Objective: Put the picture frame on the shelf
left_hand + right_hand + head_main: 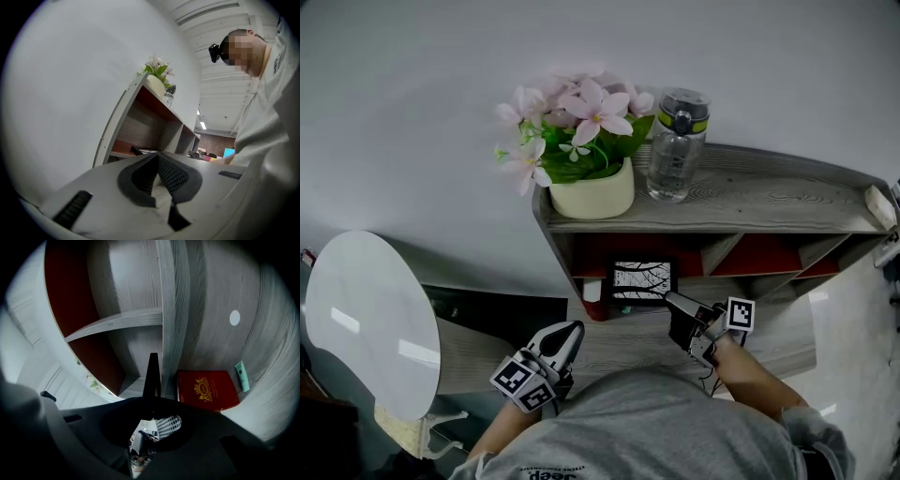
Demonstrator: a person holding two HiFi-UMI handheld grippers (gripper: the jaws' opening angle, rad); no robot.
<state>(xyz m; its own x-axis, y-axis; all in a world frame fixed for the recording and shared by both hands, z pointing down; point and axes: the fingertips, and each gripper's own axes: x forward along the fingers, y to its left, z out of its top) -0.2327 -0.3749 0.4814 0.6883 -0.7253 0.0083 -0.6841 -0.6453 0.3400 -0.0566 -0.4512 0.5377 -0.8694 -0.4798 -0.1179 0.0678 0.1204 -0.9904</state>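
The picture frame [642, 279], black with a black-and-white tree print, stands upright in front of the shelf's [750, 202] lower left compartment. My right gripper [672, 302] is shut on its right edge. In the right gripper view the frame [151, 376] shows edge-on as a thin black wedge rising from between the jaws of that gripper [152, 404], beside a grey shelf divider [168, 310]. My left gripper [574, 330] hangs lower left of the frame, apart from it, shut with nothing in it; its pads [157, 157] meet at the tip.
A potted pink flower [592, 192] and a clear water bottle [677, 145] stand on the shelf top. A red book [206, 390] and a green tube [241, 376] lie inside the shelf. A round white table [366, 319] is at the left.
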